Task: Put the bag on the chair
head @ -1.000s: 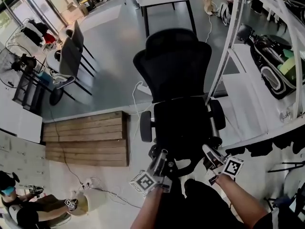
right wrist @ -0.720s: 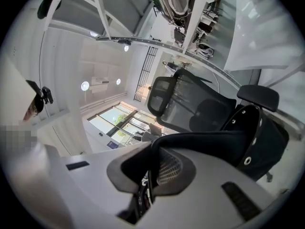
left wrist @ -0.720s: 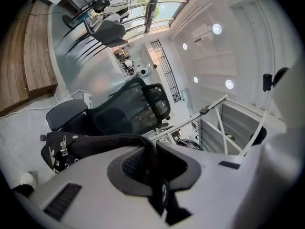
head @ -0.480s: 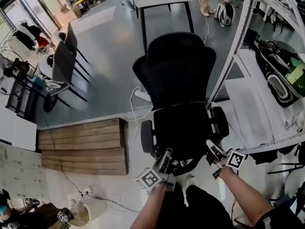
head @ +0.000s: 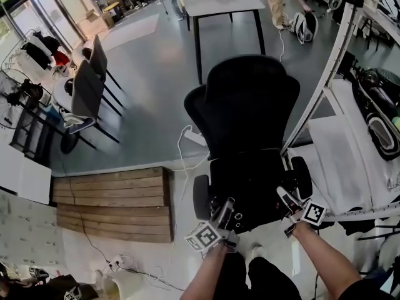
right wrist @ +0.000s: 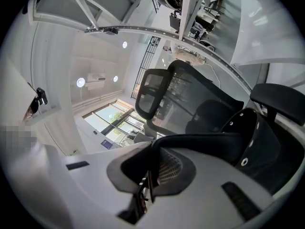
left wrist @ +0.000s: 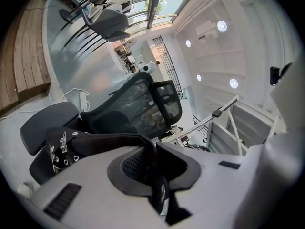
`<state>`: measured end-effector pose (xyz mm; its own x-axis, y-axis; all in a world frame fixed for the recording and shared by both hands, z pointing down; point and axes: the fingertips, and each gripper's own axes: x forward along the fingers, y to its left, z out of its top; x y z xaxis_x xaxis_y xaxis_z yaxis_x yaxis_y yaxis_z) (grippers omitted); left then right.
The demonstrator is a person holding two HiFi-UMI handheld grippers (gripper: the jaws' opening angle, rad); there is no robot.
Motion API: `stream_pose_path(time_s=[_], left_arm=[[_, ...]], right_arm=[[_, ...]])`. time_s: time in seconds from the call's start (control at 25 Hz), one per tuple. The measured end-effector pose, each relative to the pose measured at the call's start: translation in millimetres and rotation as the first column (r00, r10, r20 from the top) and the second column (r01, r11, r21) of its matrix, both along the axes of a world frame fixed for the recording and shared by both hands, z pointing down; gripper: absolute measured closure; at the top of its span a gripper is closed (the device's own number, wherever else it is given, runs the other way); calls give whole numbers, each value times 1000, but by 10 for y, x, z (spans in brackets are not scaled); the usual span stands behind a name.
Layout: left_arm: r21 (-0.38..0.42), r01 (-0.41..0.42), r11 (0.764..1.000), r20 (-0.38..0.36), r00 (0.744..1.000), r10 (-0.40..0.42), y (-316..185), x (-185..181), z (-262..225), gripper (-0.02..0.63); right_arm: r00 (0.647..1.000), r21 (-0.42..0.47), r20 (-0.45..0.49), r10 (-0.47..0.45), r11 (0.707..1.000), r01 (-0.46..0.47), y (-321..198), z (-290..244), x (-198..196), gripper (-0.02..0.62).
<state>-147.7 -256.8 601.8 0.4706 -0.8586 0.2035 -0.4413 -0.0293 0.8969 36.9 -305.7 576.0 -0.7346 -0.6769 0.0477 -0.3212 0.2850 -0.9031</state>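
Soft black eyeleted bag (head: 250, 195) at lower centre, over mesh-backed chair (head: 250, 105), left gripper (left wrist: 155, 149) and right gripper (right wrist: 155, 152) each clamped on its flat strap

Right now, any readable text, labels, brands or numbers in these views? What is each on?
No readable text in any view.
Left black-and-white marker cube and right black-and-white marker cube: square patterns only, no letters or digits.
Small blue sign by the far window, right gripper view: too small to read.
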Motion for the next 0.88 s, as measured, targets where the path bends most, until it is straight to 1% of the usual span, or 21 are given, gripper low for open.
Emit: stream_pose_path(time_s=[0.12, 0.2, 0.32, 0.44, 0.64, 0.88], left_arm=[[1, 4, 1000, -3, 1000, -4, -228, -43, 111, 558], [2, -10, 1000, -2, 1000, 10, -323, -37, 175, 558], [-4, -36, 999, -1, 999, 36, -492, -19, 329, 558], [-10, -51, 999, -4, 999, 51, -669, 26, 450, 558], [-11, -68, 998, -7, 998, 68, -918, 60, 626, 558], [-32, -93, 995, 2, 996, 93, -1191, 31, 895, 558]], right_arm=[[1000, -10, 4, 3, 1000, -3, -219, 104, -36, 583], [1000, -27, -4, 13, 1000, -13, -300, 214, -23, 583], [999, -15, -17, 27, 1000, -27, -526, 322, 2, 583], [998, -14, -10, 59, 998, -59, -748, 435, 39, 583], [994, -16, -11, 109, 994, -109, -943, 634, 98, 583], [992, -19, -49, 118, 993, -119, -1106, 863, 86, 583]])
